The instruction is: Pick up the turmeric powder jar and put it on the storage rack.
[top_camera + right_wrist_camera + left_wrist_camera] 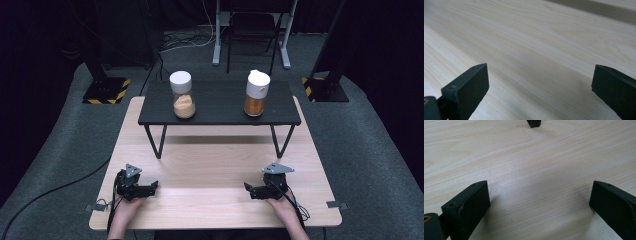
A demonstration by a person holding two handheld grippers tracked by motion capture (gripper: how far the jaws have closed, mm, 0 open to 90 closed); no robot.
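Here both jaws gape, the left gripper (152, 187) and right gripper (248, 190) resting on the wooden table (210, 170); nothing held.

No readable text, labels, brands or numbers on anything in view

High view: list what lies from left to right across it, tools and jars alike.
Left tool → jar with the flat white lid on the black shelf → right tool → jar with the spouted white cap.
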